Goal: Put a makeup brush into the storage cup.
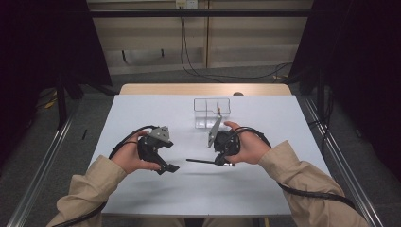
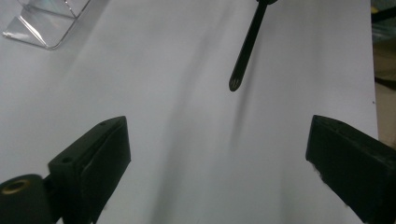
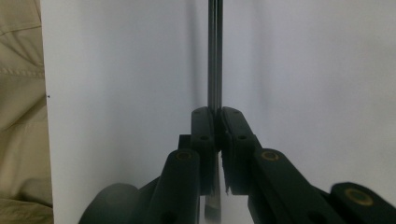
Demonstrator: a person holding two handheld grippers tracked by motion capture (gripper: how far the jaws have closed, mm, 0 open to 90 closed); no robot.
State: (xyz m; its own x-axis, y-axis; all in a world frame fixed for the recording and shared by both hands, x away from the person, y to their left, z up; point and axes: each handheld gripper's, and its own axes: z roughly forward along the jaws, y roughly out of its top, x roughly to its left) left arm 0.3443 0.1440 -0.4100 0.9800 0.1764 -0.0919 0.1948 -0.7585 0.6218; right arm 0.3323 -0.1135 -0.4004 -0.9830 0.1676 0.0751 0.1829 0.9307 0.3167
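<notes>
Pointing leftward above the white table (image 1: 265, 189), a black screwdriver (image 1: 201, 161) is clamped by the right gripper (image 1: 222, 160); the left gripper (image 1: 166, 166) is held released and empty.

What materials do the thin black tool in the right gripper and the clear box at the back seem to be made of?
The thin black tool looks like dark metal with a slight sheen, since pale lines of light run along its shaft. The clear box looks like transparent acrylic or similar plastic, as the table shows through its glossy walls.
</notes>
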